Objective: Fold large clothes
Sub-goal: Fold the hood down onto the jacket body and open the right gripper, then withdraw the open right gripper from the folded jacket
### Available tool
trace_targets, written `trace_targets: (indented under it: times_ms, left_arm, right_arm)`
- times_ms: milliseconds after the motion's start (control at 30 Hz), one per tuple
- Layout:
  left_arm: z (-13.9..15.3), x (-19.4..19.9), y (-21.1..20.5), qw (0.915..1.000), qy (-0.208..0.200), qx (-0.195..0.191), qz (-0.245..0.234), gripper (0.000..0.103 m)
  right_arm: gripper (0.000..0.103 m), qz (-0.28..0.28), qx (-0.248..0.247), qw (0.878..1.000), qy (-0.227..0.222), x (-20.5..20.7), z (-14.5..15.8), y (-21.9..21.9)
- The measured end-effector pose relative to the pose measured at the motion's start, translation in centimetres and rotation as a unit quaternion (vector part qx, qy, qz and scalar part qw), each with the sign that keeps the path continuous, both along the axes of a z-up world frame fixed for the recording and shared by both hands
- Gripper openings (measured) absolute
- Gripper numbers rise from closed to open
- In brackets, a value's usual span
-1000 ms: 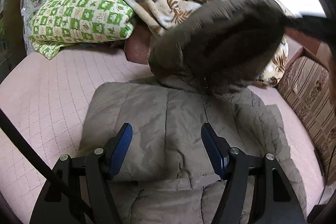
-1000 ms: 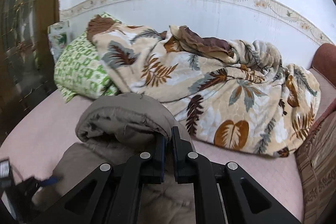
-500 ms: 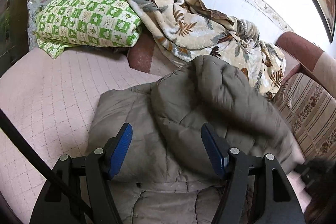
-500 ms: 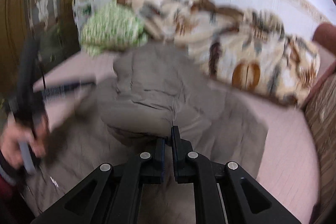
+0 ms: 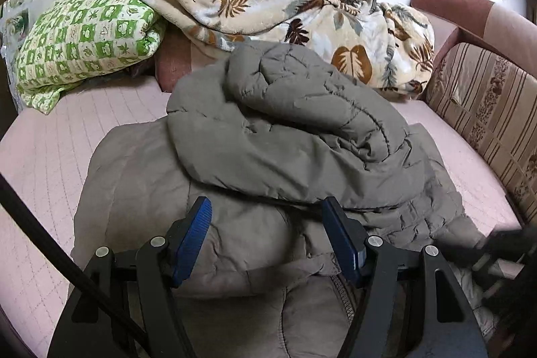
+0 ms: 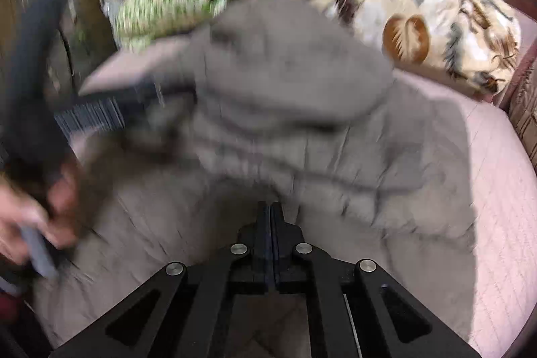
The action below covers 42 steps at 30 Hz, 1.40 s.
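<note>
While one grey jacket (image 5: 275, 136) lies bunched, left gripper (image 5: 268, 237) spread, right gripper (image 6: 268, 217) pressed together.

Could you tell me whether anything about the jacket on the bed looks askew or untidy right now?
Yes. The grey padded jacket has its upper part folded down in a rumpled, slanted bulge rather than a flat fold. Behind it, the leaf-print blanket lies heaped against the wall.
</note>
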<state>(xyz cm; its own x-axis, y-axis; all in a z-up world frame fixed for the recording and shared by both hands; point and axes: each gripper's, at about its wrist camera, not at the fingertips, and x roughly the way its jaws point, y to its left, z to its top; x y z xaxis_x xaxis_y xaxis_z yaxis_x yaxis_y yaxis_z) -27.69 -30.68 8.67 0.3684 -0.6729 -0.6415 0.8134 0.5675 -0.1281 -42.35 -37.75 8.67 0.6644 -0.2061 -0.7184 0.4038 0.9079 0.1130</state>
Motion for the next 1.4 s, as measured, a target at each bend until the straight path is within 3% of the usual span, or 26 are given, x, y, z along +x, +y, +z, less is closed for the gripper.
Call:
trace_targets:
  times_ms: [167, 300, 367, 500, 700, 833, 933, 1033, 1067, 1100, 1200, 1300, 1400]
  left_arm:
    - [1.9, 1.8, 0.7, 0.9986, 0.000, -0.042, 0.031, 0.067]
    - [2.3, 3.3, -0.6, 0.9978, 0.012, -0.050, 0.043, 0.067]
    - [1.6, 3.9, -1.6, 0.9982, 0.022, -0.039, 0.040, 0.067]
    - [-1.2, 4.6, -3.4, 0.9980, 0.036, 0.018, 0.049, 0.067]
    - [-3.3, 4.4, -4.6, 0.9956, 0.023, 0.078, 0.046, 0.069]
    - [-2.4, 3.9, -4.1, 0.9971, 0.019, 0.059, 0.044, 0.069]
    - [-0.5, 3.7, -3.0, 0.9987, 0.029, 0.015, 0.041, 0.069]
    - [0.8, 3.0, -2.3, 0.9991, 0.021, -0.015, 0.033, 0.069]
    - [1.0, 2.7, -2.3, 0.9992, 0.019, -0.018, 0.030, 0.069]
    - [1.0, 2.4, -2.4, 0.9994, 0.017, -0.020, 0.025, 0.069]
    - [0.0, 1.5, -3.7, 0.9998, 0.010, 0.010, 0.013, 0.069]
    - [-2.3, 1.6, -4.8, 0.9976, 0.009, 0.067, 0.018, 0.069]
    - [-3.1, 1.3, -5.0, 0.9964, -0.008, 0.084, 0.014, 0.069]
  right_arm:
    - [0.003, -0.021, -0.004, 0.997, -0.079, 0.6, 6.0, -4.2]
    - [0.004, -0.037, 0.006, 0.994, -0.105, 3.6, 7.3, -8.5]
    - [0.004, -0.042, 0.024, 0.994, -0.098, 5.7, 6.4, -9.2]
    - [0.004, -0.033, 0.067, 0.996, -0.048, 9.0, 1.9, -9.6]
    - [0.004, -0.047, 0.088, 0.995, 0.014, 9.8, -4.2, -9.7]
    - [0.004, -0.045, 0.092, 0.995, 0.019, 9.4, -3.8, -9.8]
    - [0.004, -0.040, 0.098, 0.994, -0.018, 7.8, -1.4, -9.4]
    - [0.020, -0.045, 0.077, 0.995, -0.051, 5.4, 1.0, -8.5]
    - [0.030, -0.045, 0.069, 0.995, -0.052, 5.0, 1.2, -8.3]
    - [0.031, -0.047, 0.060, 0.996, -0.047, 4.8, 1.2, -8.1]
    - [0.031, -0.054, 0.049, 0.997, -0.022, 5.0, -0.1, -7.8]
    - [0.031, -0.056, 0.065, 0.996, -0.004, 5.2, -2.0, -7.9]
    - [0.031, -0.064, 0.088, 0.994, 0.005, 5.4, -3.7, -8.5]
